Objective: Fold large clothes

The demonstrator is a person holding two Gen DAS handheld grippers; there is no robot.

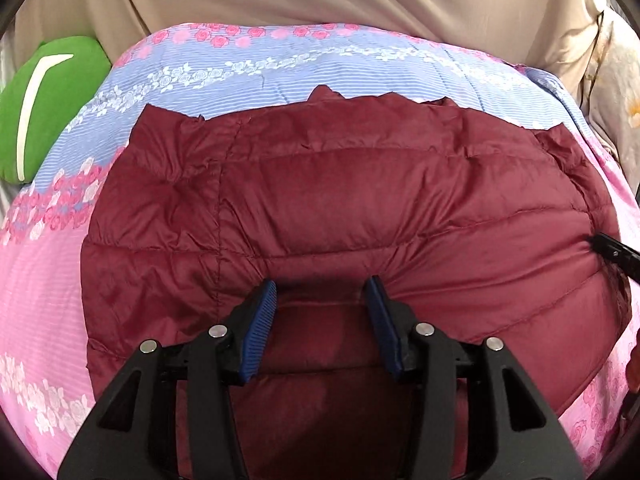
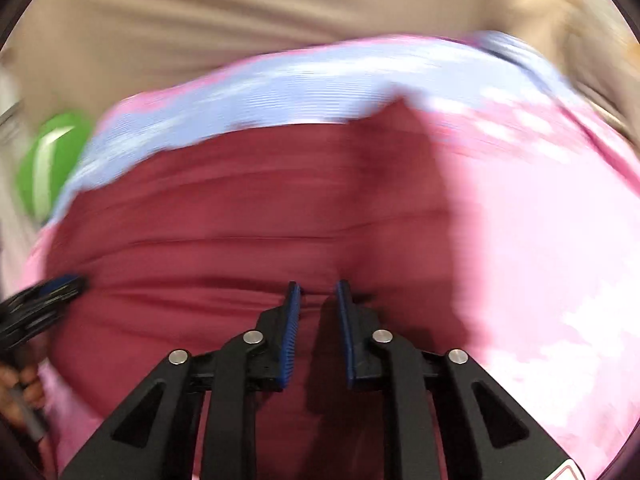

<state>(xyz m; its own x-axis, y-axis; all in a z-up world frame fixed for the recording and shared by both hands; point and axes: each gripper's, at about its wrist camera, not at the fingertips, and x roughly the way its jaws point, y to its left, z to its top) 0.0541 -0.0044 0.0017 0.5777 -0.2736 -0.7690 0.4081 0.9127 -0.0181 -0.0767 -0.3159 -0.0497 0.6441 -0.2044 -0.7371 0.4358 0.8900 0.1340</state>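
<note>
Your left claw (image 1: 323, 294) stands wide open over the maroon puffer jacket (image 1: 360, 208), gripping nothing. Your right claw (image 2: 317, 294) is narrowly parted, also empty. The jacket lies spread on the floral bedspread (image 1: 240, 72).

Left tool (image 1: 322, 292): black angular linkage arms, round silver screw heads, blue ribbed pads (image 1: 262, 330).
Right tool (image 2: 318, 294): same black frame, silver screws, blue pads (image 2: 291, 332).
</note>
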